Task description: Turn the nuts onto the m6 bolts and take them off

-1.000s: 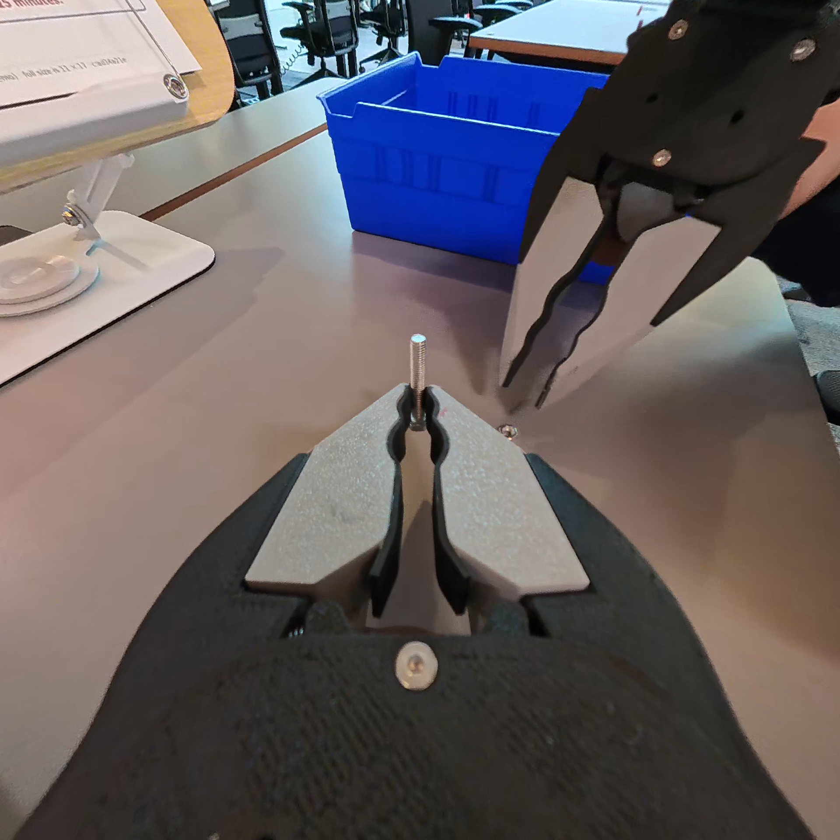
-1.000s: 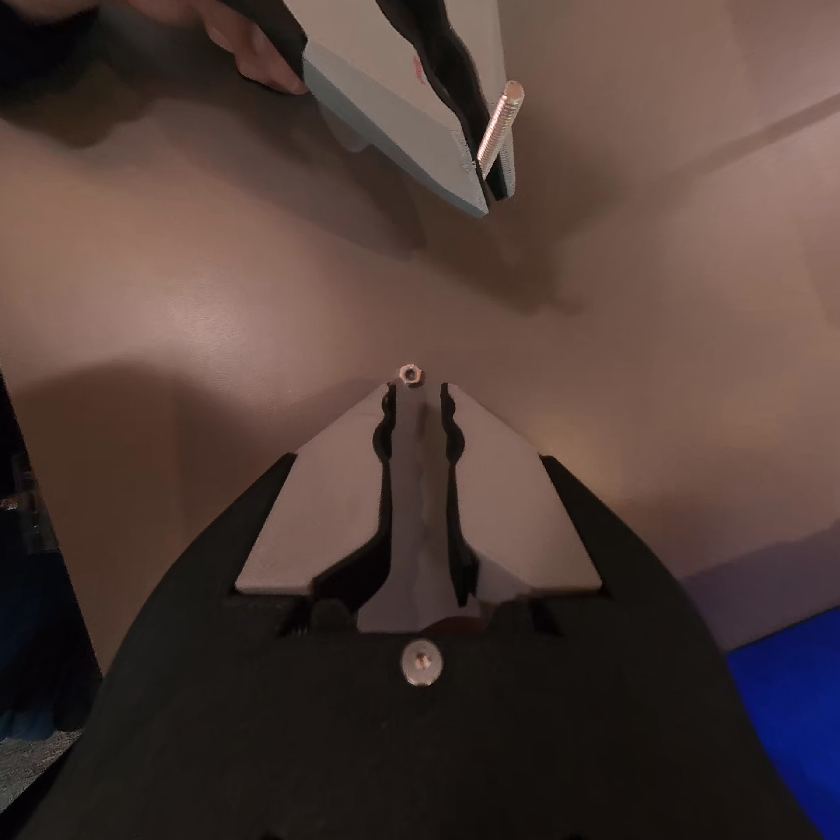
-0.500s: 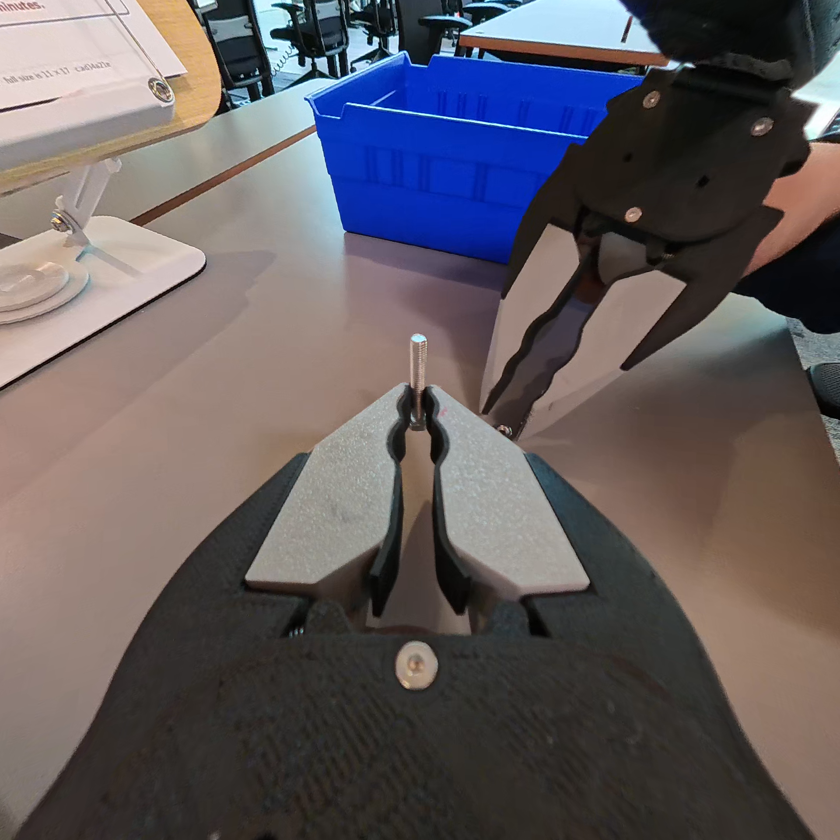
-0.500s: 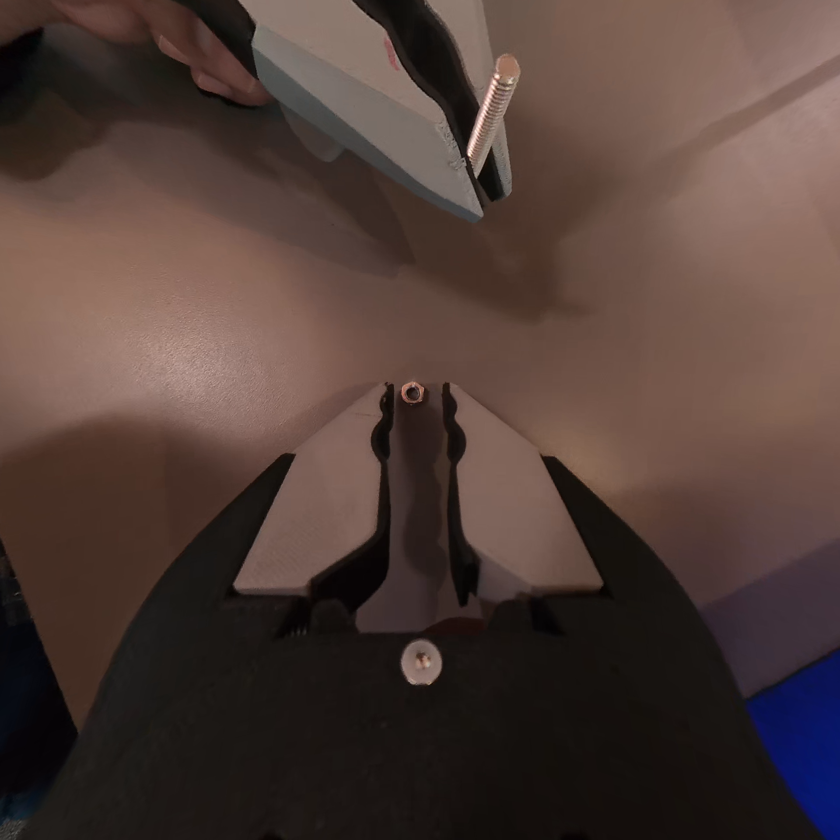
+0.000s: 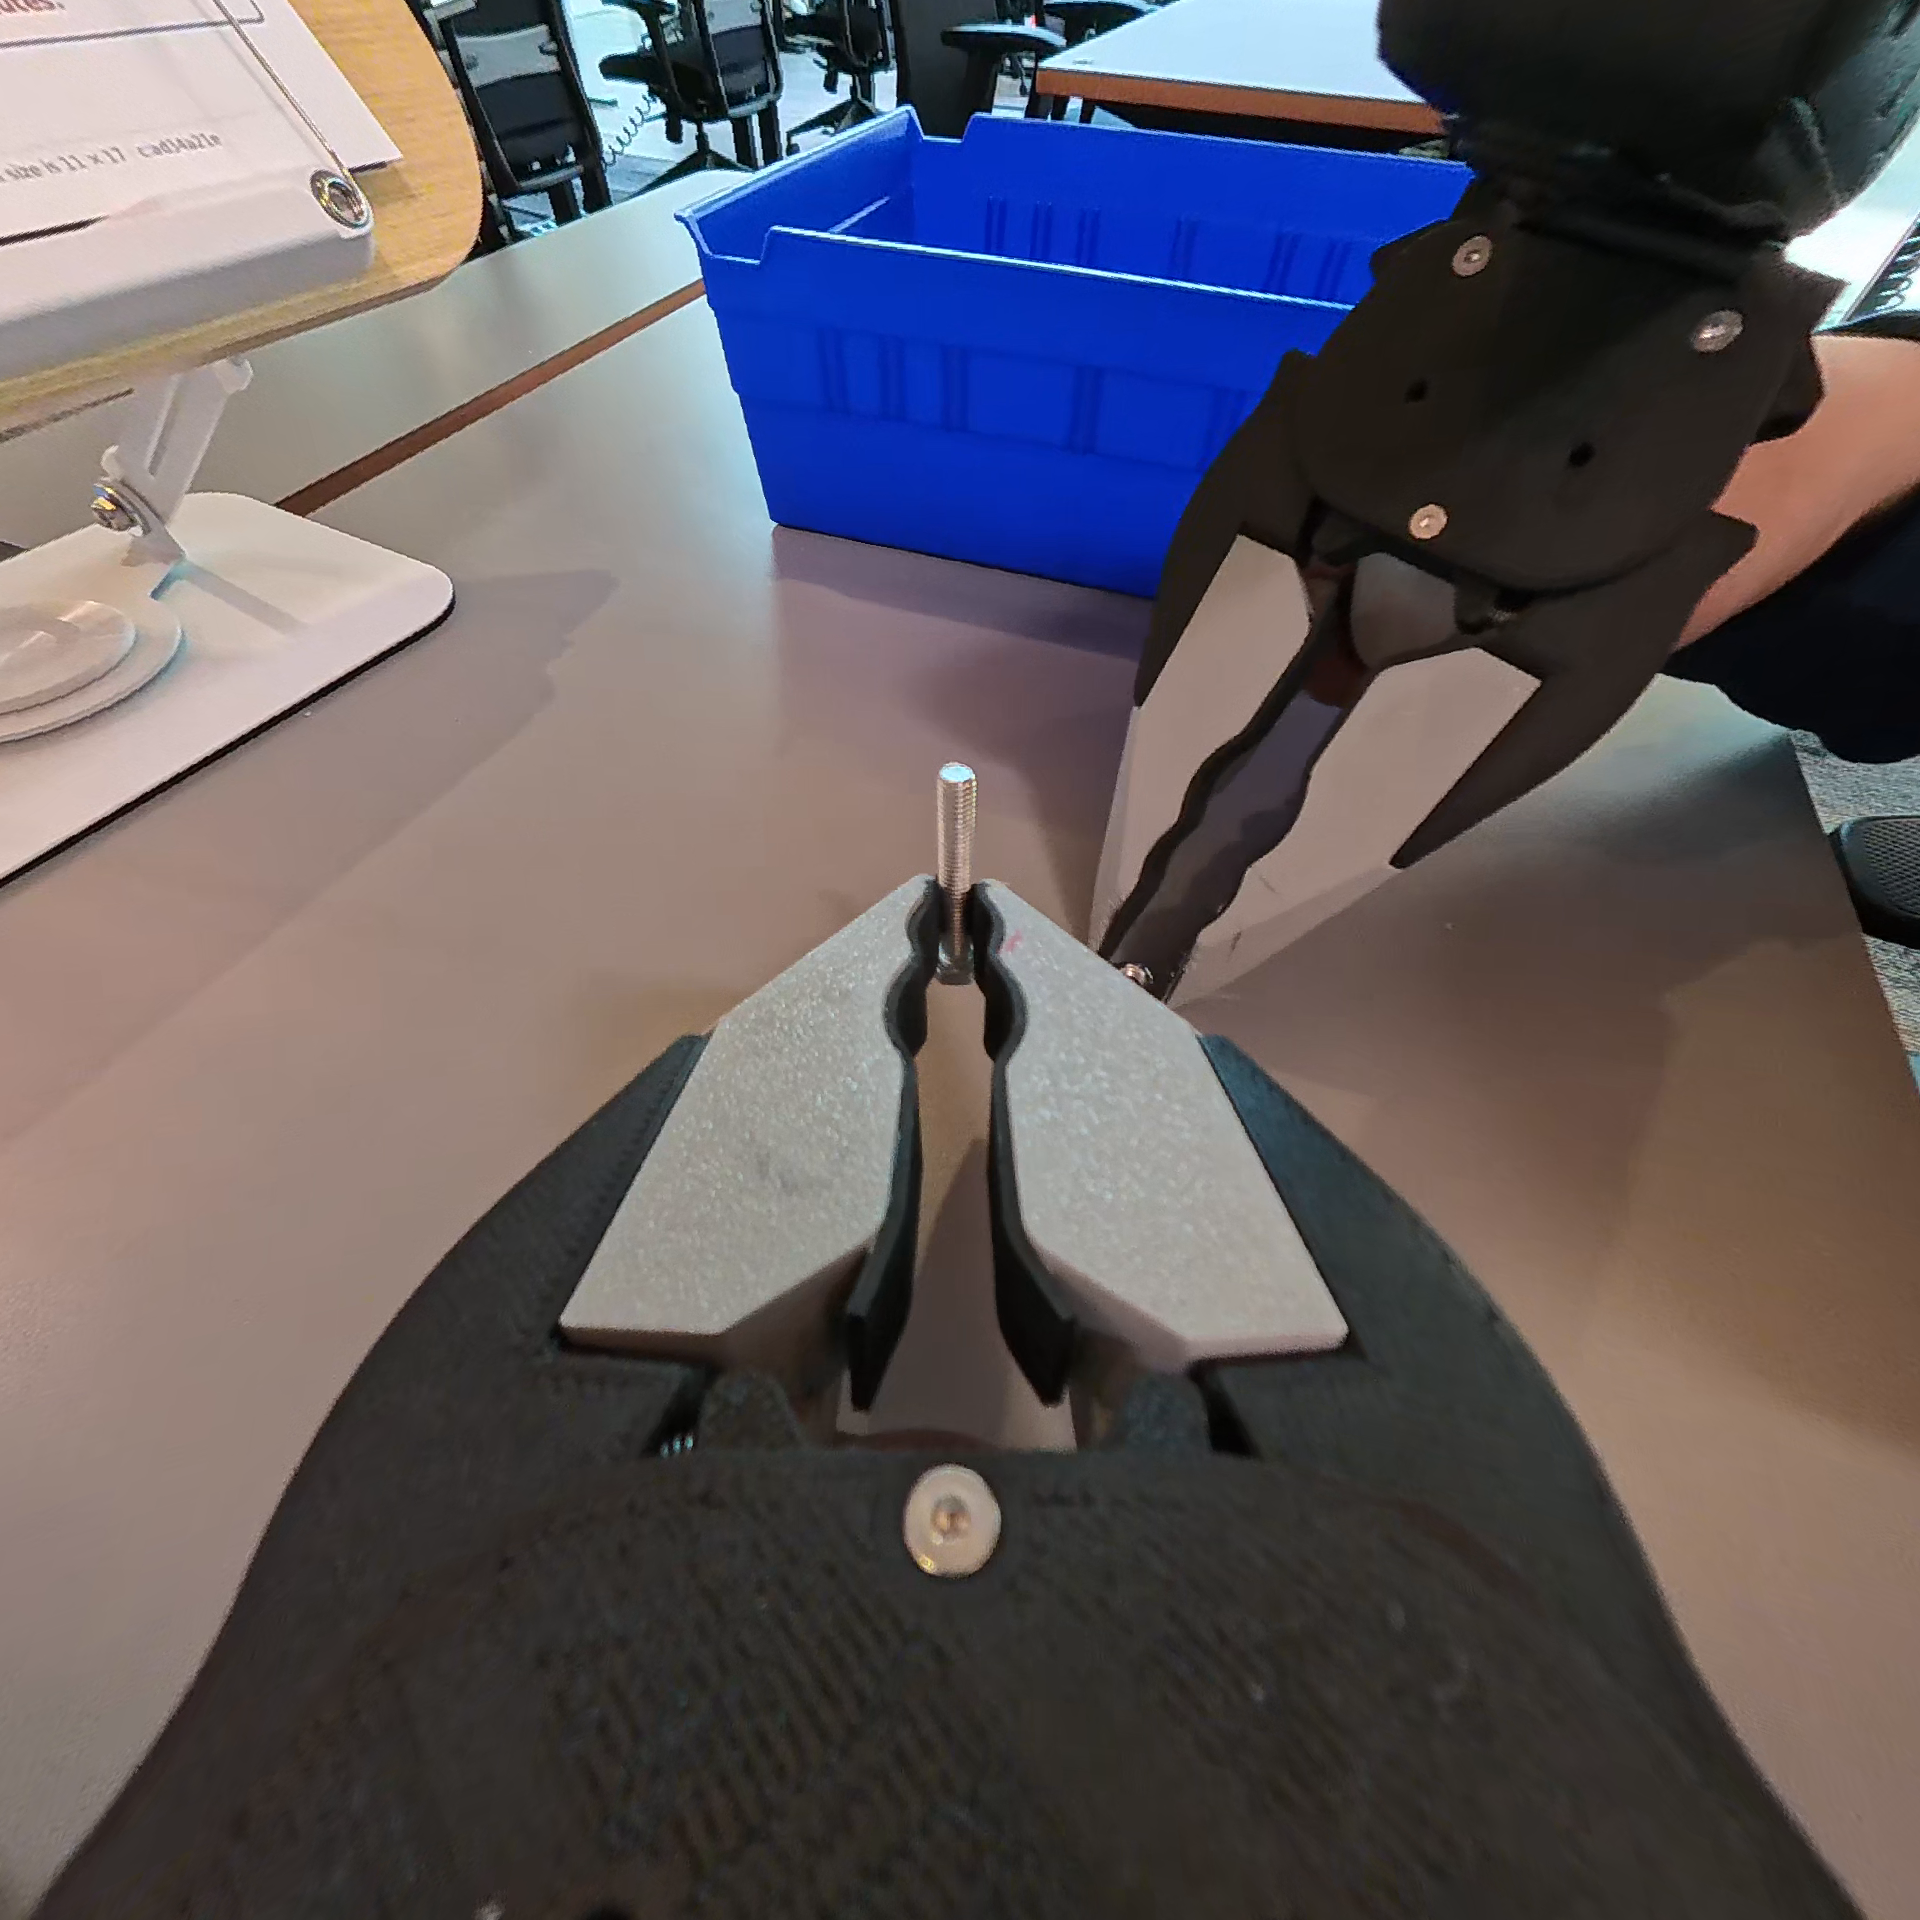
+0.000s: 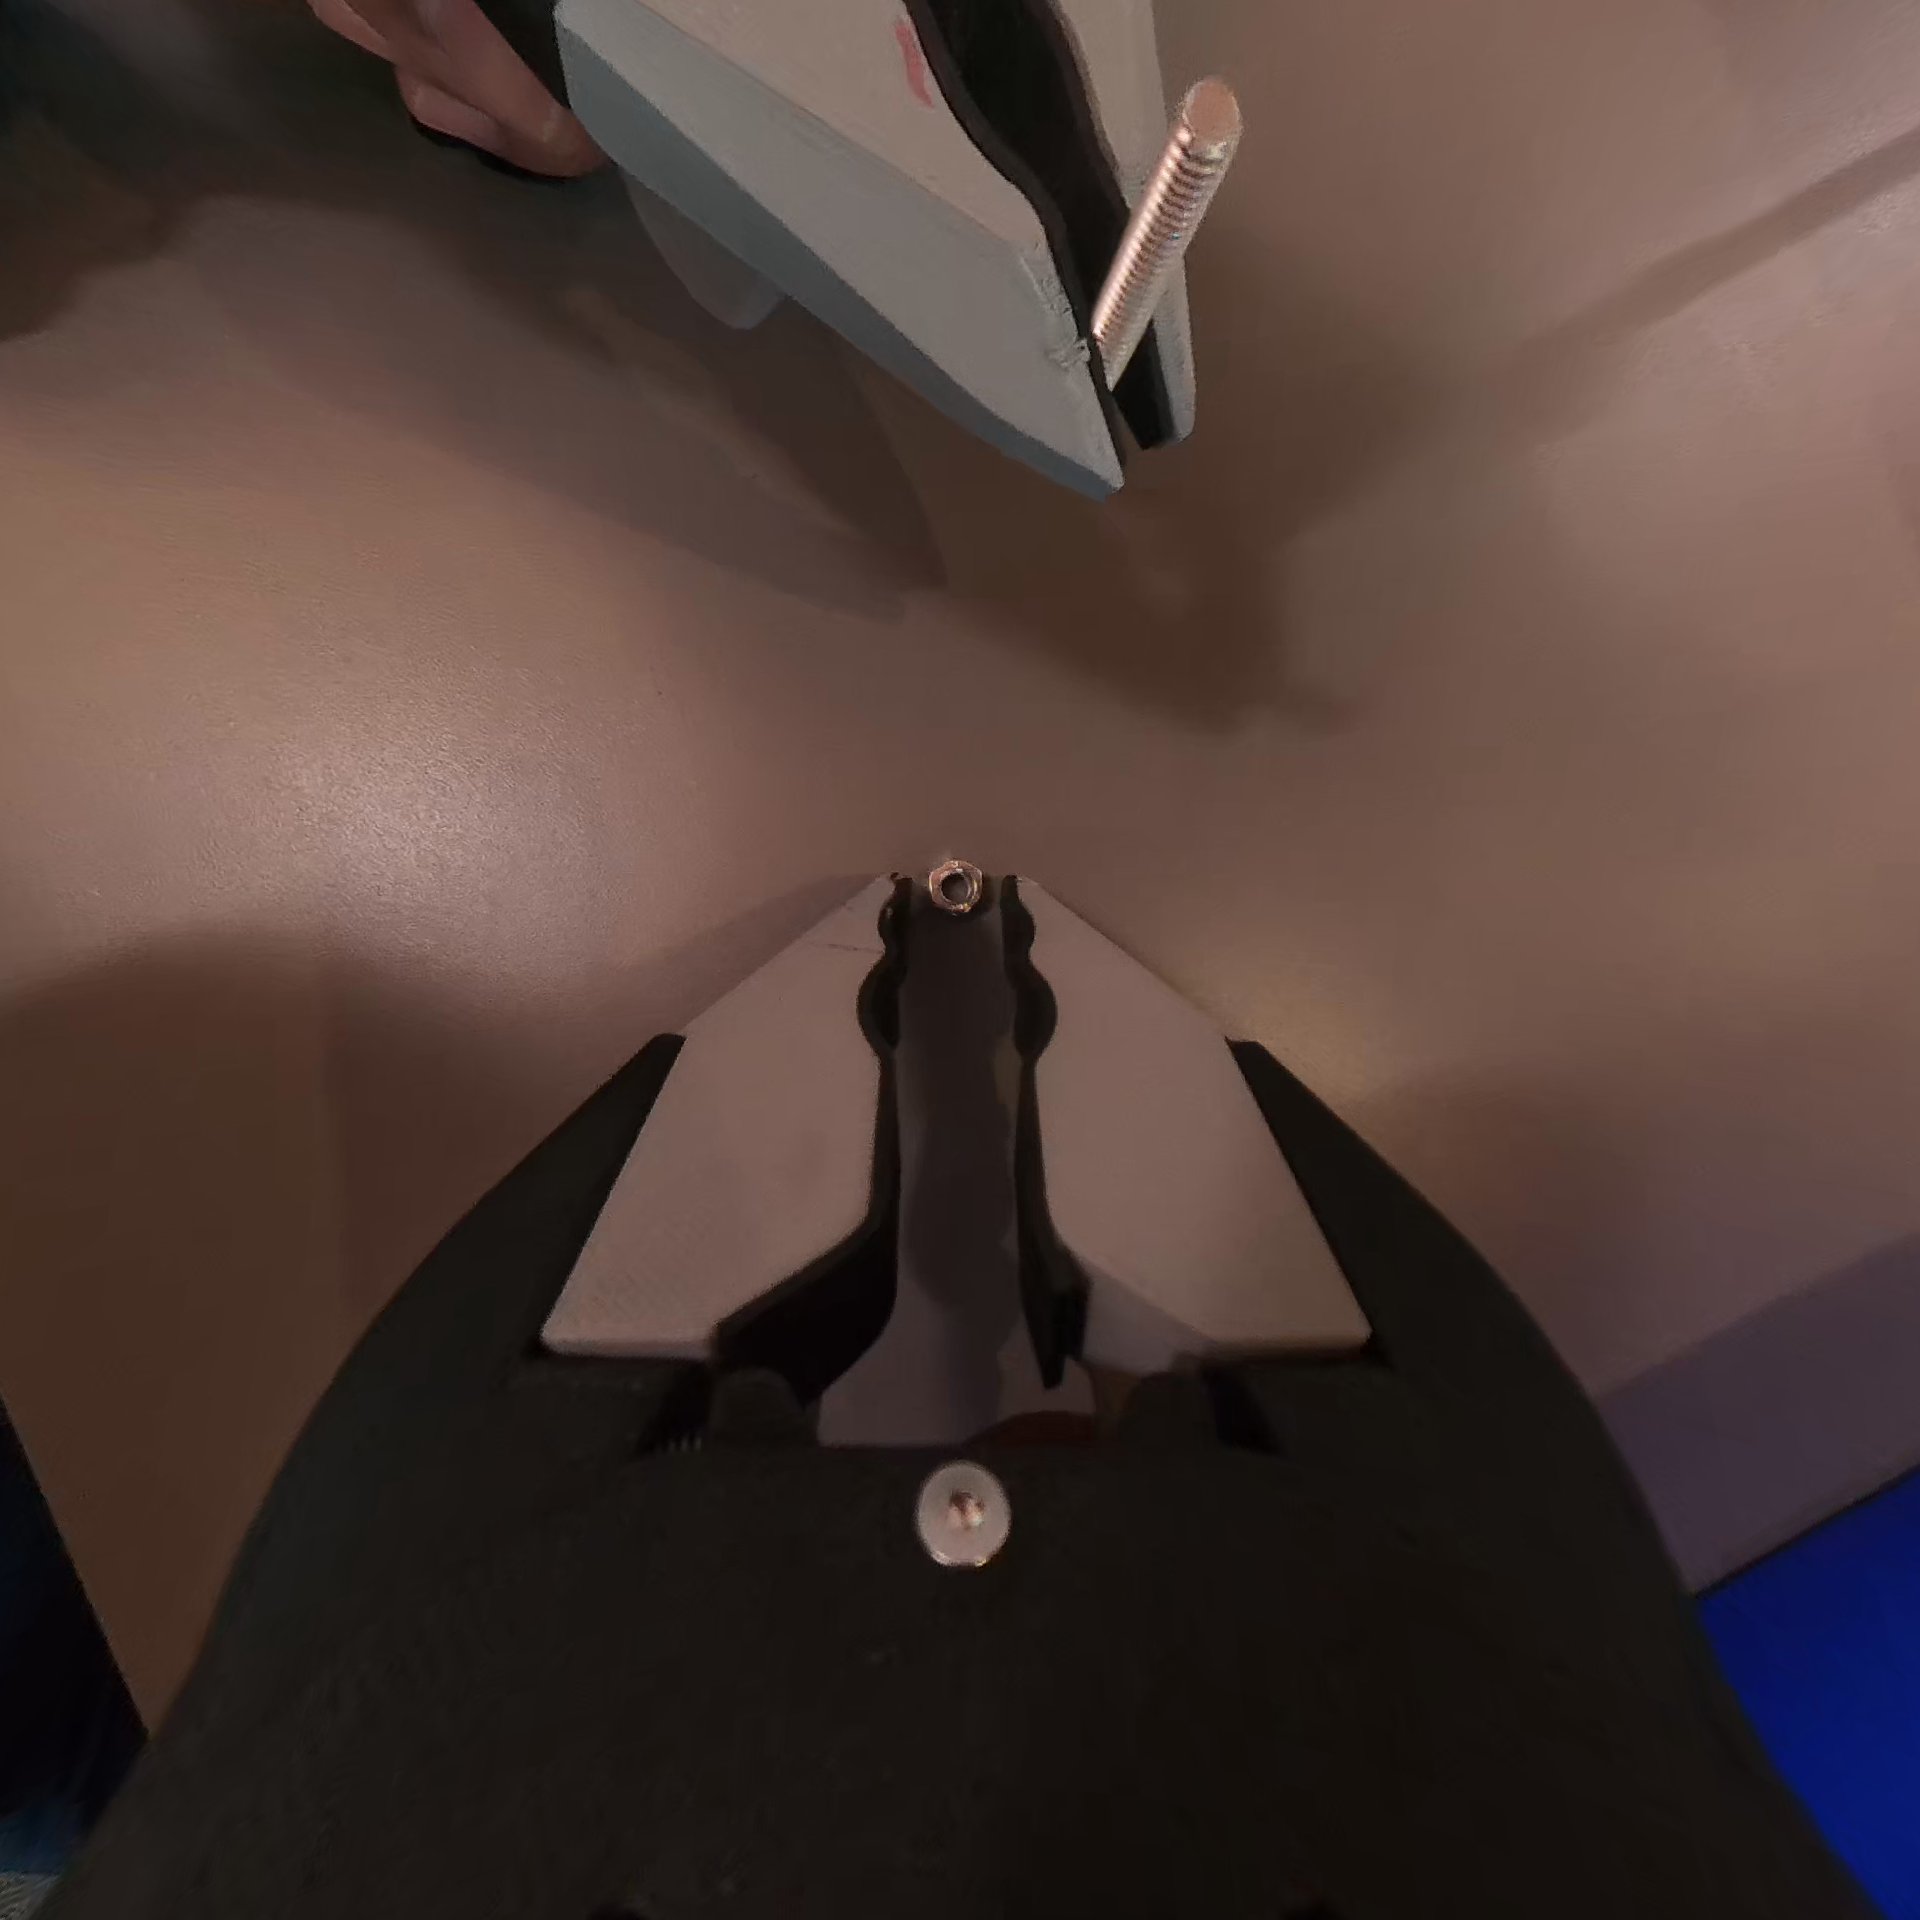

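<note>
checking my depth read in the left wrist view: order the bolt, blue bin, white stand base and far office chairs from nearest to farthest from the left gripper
1. bolt: clamped upright at the left gripper tips.
2. white stand base: on the table, left.
3. blue bin: ahead, right of centre; close to the base, roughly comparable.
4. office chairs: background, beyond the table.

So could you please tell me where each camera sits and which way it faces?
Left wrist view: on the left gripper, low, facing across the table towards the blue bin; jaws shut on the bolt.
Right wrist view: on the right gripper, facing down; jaws open around the nut.
Shared: both grippers, bolt, nut, table, bin.
</note>
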`<state>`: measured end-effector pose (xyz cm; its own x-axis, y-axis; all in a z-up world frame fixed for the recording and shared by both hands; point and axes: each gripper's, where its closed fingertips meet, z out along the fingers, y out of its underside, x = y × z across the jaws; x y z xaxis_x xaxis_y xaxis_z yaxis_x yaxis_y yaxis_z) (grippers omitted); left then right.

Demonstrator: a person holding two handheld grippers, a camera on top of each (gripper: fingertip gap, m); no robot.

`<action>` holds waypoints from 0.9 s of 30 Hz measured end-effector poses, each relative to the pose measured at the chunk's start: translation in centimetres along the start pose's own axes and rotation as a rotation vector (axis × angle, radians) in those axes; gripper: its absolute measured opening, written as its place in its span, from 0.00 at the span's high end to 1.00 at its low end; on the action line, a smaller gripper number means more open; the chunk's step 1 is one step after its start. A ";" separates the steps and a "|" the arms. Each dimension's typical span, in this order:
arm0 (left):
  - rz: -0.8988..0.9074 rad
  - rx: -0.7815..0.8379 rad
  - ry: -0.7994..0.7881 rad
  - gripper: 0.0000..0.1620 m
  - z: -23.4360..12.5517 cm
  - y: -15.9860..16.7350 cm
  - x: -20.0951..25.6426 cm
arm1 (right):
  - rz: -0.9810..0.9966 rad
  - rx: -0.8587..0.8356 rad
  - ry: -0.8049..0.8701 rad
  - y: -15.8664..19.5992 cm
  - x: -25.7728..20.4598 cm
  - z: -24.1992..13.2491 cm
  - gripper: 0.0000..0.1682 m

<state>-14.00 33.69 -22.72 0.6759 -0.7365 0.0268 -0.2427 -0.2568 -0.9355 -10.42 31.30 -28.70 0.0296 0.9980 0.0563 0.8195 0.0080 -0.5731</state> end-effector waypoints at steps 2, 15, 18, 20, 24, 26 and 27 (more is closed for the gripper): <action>0.001 -0.001 0.001 0.98 0.0 0.0 0.0 | -0.016 -0.006 0.002 0.0 0.0 0.0 0.92; 0.037 0.014 0.091 0.98 0.0 -0.2 1.8 | -0.090 0.077 -0.016 -3.4 0.2 -4.3 0.96; 0.041 0.033 0.113 0.98 0.1 -0.5 2.3 | -0.103 0.135 -0.043 -5.7 0.5 -6.8 0.96; 0.047 0.044 0.120 0.98 0.1 -0.7 2.5 | -0.131 0.156 -0.056 -7.0 0.4 -7.9 0.96; 0.078 0.060 0.140 0.98 0.1 -1.0 3.3 | -0.170 0.155 -0.096 -8.2 -0.3 -8.1 0.96; 0.086 0.062 0.142 0.98 0.1 -1.0 3.5 | -0.175 0.136 -0.096 -8.2 -0.3 -7.8 0.96; 0.089 0.063 0.144 0.98 0.1 -1.0 3.5 | -0.176 0.131 -0.093 -8.1 -0.2 -7.6 0.96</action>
<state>-11.27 31.42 -21.73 0.5461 -0.8377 -0.0109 -0.2500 -0.1506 -0.9565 -12.73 30.50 -17.80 -0.1649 0.9820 0.0923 0.7261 0.1842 -0.6624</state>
